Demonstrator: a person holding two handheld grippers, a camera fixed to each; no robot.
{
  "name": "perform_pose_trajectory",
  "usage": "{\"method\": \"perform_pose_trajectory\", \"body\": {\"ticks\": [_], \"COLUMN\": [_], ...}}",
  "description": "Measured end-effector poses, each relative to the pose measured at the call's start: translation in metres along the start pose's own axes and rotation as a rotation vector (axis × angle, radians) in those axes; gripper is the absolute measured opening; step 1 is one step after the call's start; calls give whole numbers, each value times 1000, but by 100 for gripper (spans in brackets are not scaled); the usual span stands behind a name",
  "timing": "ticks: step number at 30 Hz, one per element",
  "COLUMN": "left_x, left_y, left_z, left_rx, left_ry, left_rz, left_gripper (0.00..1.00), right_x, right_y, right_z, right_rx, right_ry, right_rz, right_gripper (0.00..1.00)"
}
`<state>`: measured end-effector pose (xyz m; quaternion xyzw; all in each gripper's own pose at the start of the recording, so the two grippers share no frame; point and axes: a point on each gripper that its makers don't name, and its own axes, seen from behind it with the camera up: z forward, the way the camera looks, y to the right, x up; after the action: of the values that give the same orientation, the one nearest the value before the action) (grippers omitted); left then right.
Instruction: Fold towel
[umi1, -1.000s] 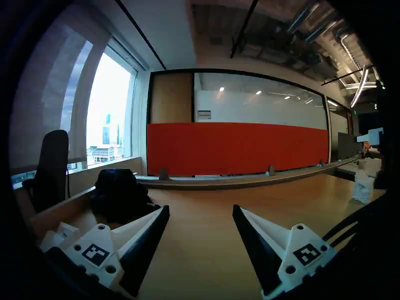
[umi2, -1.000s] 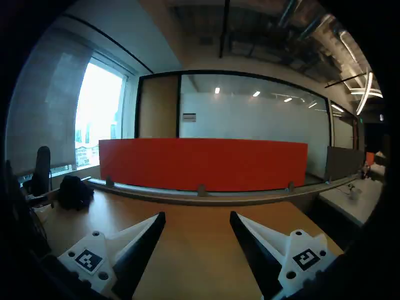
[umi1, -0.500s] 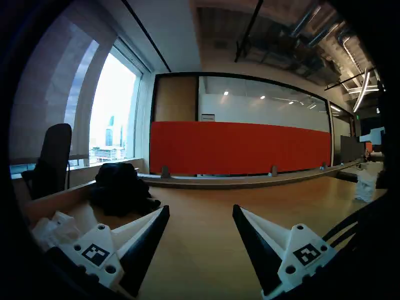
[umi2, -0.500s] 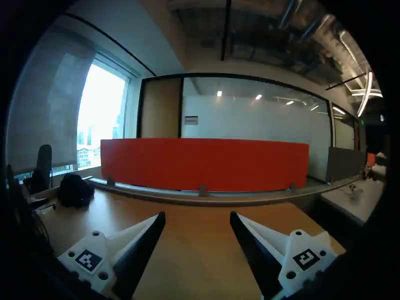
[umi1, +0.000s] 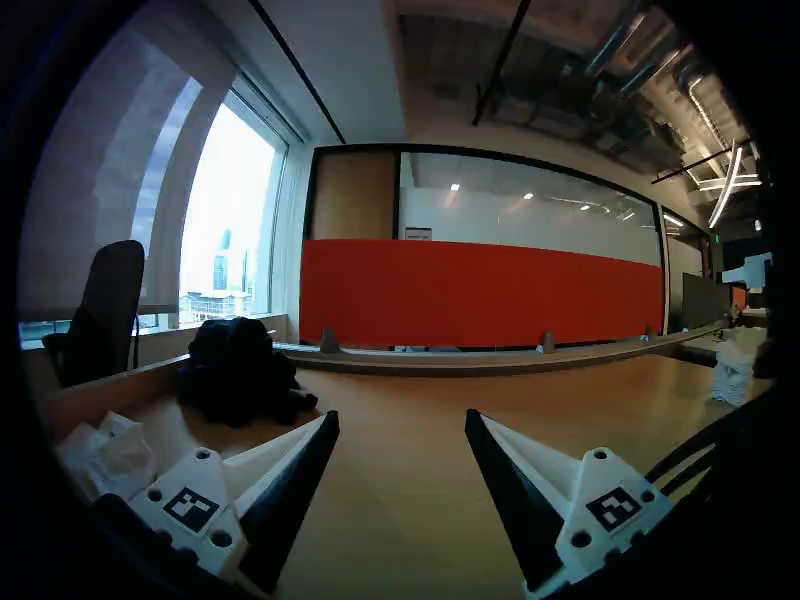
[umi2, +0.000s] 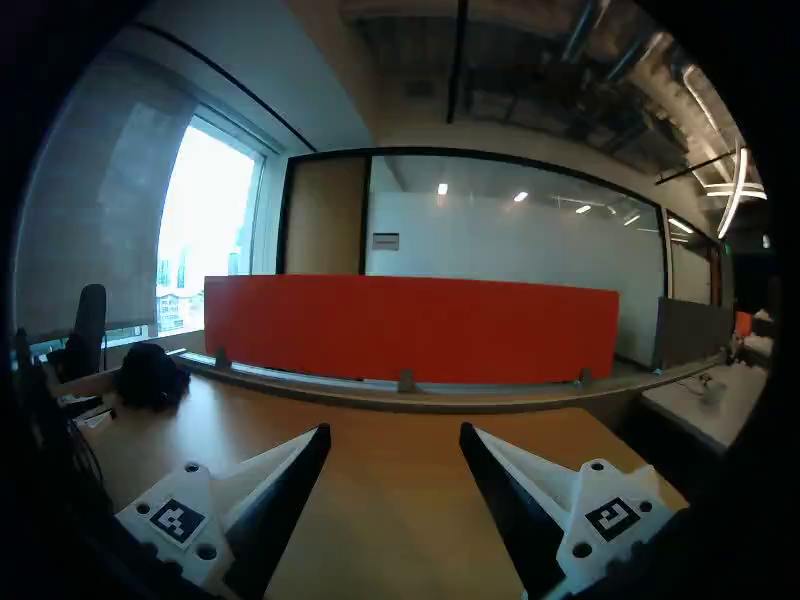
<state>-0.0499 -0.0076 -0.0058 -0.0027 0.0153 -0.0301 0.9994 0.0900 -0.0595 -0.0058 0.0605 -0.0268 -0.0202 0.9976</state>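
On the near side of the red partition (umi1: 480, 295), over the wooden tabletop (umi1: 410, 500), the left tool (umi1: 400, 414) is held with its two fingers spread wide, and nothing is gripped between them. The right tool (umi2: 395, 428) is likewise seen spread over bare wood in the right gripper view, with nothing pinched. Just left of the left tool, well short of the partition, a white crumpled heap (umi1: 105, 455) lies by the tabletop's edge; whether it is the towel cannot be told. Farther on, near the partition's left end, a dark bundle (umi1: 238, 368) is set on the tabletop. A small white stack (umi1: 733, 368) is seen off the partition's right end. A dark chair (umi1: 100, 320) stands left of the partition, before a bright window (umi1: 225, 240). Beyond the partition, a glass wall (umi1: 520, 205) is seen.
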Motion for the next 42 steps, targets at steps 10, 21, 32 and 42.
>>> {"method": "perform_pose_trajectory", "body": {"ticks": [10, 21, 32, 42], "left_x": [-6, -11, -11, -12], "left_y": [7, 11, 11, 12], "left_z": [0, 3, 5, 5], "left_rx": [-3, -3, 6, 6], "left_ry": [-7, -12, -12, -13], "left_rz": [-1, 34, 43, 46], "left_gripper": [94, 94, 94, 96], "right_x": [-4, -11, -14, -16], "right_y": [6, 6, 9, 9], "right_z": [-2, -2, 3, 9], "right_rx": [-10, -5, -11, -10], "right_ry": [-5, -17, -20, -26], "right_rz": [5, 2, 15, 17], "right_gripper": [100, 100, 100, 100]}}
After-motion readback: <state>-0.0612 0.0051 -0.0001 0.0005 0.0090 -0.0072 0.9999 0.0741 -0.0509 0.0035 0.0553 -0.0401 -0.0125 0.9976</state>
